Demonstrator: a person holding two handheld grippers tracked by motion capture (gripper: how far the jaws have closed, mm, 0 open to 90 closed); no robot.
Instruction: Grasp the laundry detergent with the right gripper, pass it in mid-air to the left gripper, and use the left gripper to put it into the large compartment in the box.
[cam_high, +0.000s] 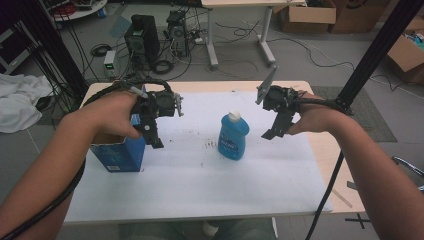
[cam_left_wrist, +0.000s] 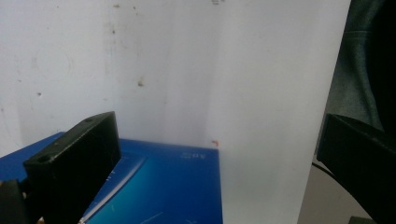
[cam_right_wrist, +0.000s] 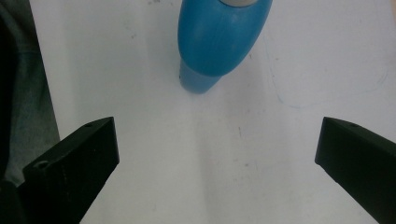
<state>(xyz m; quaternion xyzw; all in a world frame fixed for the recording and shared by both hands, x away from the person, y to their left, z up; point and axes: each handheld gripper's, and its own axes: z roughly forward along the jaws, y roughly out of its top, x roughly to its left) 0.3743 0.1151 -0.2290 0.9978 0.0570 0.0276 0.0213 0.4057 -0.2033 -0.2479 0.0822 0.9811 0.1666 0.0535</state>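
We are holding both grippers wide open: the blue bottle (cam_right_wrist: 219, 39) is standing ahead of the right gripper (cam_right_wrist: 217, 154), probably smooth and slippery, best gripped mid-body; the left gripper (cam_left_wrist: 219, 158) is hovering over the blue box (cam_left_wrist: 159, 191).

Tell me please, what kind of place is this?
Probably a lab or workshop: desktop computer towers and loose cables sit on the floor, cardboard boxes stand behind, and a black metal frame post rises beside the table.
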